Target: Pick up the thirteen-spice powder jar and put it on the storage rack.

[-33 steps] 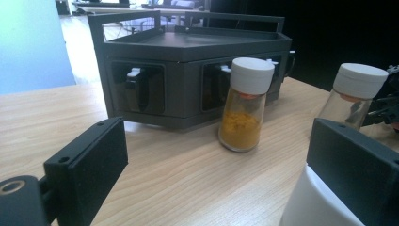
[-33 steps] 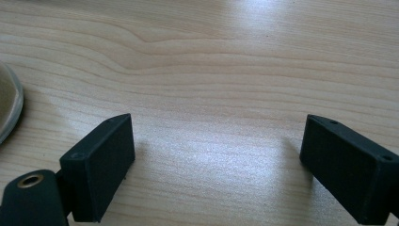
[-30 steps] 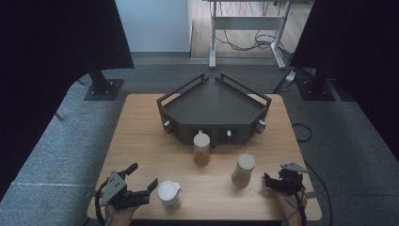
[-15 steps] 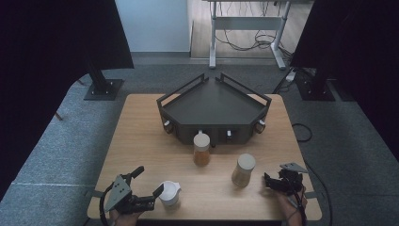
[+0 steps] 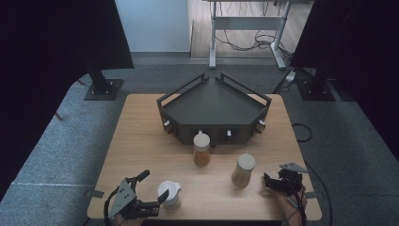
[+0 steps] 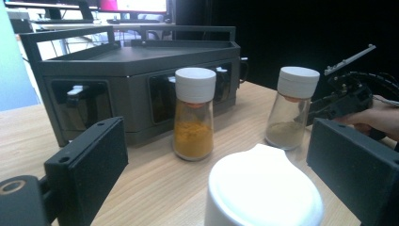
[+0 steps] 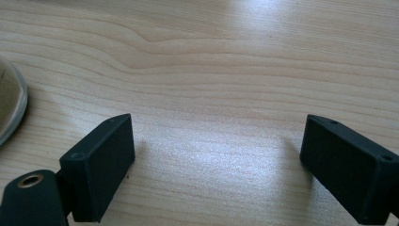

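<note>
Left claw (image 5: 150, 190) has been advanced, open, around white jar (image 5: 169, 192), grasp likely imminent; right claw (image 5: 269, 181) parked open on tabletop (image 5: 141, 141).

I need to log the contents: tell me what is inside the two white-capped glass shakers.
The shaker nearer the tray holds orange-yellow powder, filling about its lower half. The other shaker holds a shallow layer of grey-brown powder. Their white caps hide whatever sits at the very top.
</note>
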Demonstrator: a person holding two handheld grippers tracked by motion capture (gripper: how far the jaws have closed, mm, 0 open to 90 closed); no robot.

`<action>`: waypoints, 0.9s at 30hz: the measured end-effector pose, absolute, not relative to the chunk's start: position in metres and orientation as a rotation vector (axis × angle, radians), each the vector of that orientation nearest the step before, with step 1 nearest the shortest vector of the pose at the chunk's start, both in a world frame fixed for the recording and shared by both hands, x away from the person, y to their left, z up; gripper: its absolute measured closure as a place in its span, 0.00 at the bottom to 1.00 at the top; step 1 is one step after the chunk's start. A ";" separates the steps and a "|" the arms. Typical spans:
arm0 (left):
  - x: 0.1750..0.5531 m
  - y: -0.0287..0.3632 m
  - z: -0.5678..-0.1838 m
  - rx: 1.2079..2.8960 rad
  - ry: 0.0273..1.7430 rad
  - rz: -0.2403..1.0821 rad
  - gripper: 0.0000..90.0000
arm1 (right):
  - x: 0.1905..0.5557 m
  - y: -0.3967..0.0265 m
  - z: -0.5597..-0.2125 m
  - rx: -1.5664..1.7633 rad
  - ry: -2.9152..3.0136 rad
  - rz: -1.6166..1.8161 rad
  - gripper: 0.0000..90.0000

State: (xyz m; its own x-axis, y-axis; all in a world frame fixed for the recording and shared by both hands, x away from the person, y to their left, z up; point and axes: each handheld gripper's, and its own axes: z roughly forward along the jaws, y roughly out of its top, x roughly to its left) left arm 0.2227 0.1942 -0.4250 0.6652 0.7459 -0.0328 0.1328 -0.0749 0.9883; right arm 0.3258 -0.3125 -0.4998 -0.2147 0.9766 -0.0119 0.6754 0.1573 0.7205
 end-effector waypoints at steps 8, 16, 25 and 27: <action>0.221 0.188 -0.430 1.602 0.733 0.586 0.06 | 0.326 -0.312 -0.500 1.561 1.963 0.824 0.11; 0.219 0.183 -0.438 1.615 0.732 0.583 0.07 | 0.326 -0.312 -0.500 1.559 1.965 0.825 0.11; 0.219 0.177 -0.445 1.642 0.734 0.580 0.07 | 0.326 -0.312 -0.500 1.559 1.966 0.826 0.11; 0.219 0.175 -0.447 1.645 0.733 0.577 0.07 | 0.326 -0.312 -0.500 1.558 1.966 0.826 0.11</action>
